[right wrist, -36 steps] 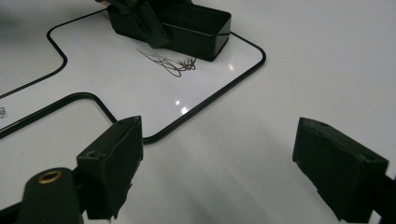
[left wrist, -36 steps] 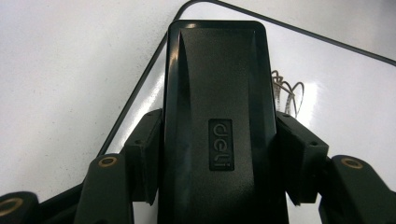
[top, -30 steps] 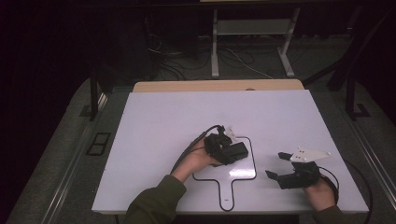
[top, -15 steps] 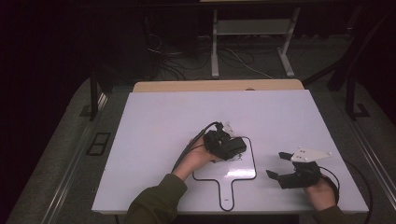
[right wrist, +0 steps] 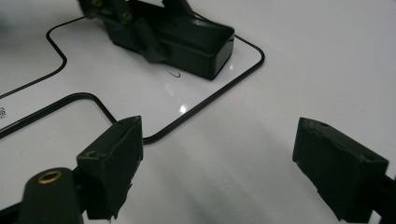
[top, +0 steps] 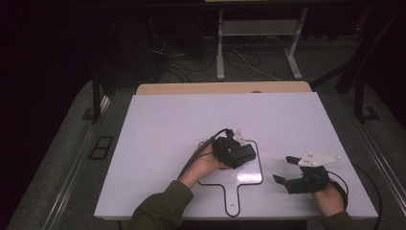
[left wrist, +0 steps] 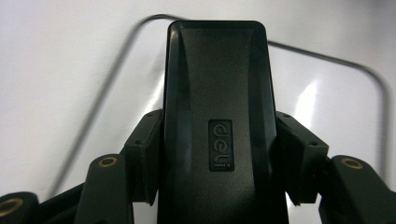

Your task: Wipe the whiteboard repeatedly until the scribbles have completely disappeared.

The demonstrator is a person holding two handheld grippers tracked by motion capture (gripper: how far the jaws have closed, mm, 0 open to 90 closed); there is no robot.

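The left gripper (top: 239,154) is clamped on a black box-shaped thing marked "deli" (left wrist: 217,126), most likely a stapler or a like desk tool, though its make cannot be settled from these views. In the left gripper view the black box runs straight out from between the jaws, its long axis in line with them, its far rounded end ahead and its flat sides pressed by the two pads, one on each side, at about its middle. It hangs at or just above the white table (top: 167,129), inside the black outline (top: 261,163) drawn on that surface; whether its underside touches the board cannot be told. The right gripper (top: 286,170) rests well apart, its jaws wide open with nothing between them. In the right gripper view the black box (right wrist: 196,39) lies ahead of those open jaws and off to their left, beyond the rounded corner of the outline (right wrist: 205,105), with its long axis slanting across the line of the jaws, not along it. So the left hand (top: 203,165) has the piece, and by my judgement the coming move depends on it: setting the box down within the outline needs only a short lowering along the line it already holds, while the right would have to reach forward and left and turn to meet it.
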